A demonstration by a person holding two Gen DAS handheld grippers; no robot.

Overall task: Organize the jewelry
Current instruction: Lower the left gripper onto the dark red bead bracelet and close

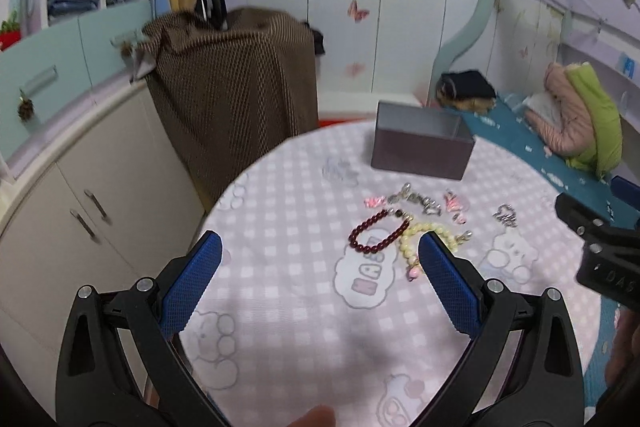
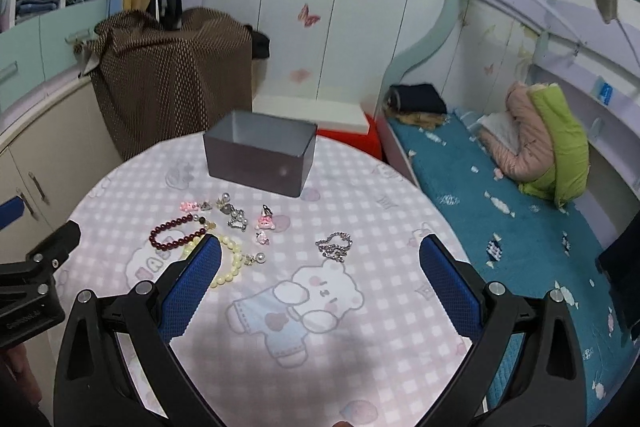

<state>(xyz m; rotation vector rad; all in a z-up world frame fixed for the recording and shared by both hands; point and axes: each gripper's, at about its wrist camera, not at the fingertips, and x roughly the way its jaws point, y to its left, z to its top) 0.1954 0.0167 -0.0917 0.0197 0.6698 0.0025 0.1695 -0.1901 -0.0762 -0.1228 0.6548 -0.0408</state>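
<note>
Pre-pick stage: left gripper (image 1: pixel 320 247) and right gripper (image 2: pixel 320 251) both wide, empty; next, closing on silver chain (image 2: pixel 334 246) for grey box (image 2: pixel 260 157)

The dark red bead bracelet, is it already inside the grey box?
No, the dark red bead bracelet lies on the tablecloth, apart from the grey box.

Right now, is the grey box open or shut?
Open. The box stands upright on the table with no lid; its inner walls show in the right wrist view. Its floor is hidden, so the contents cannot be told.
</note>
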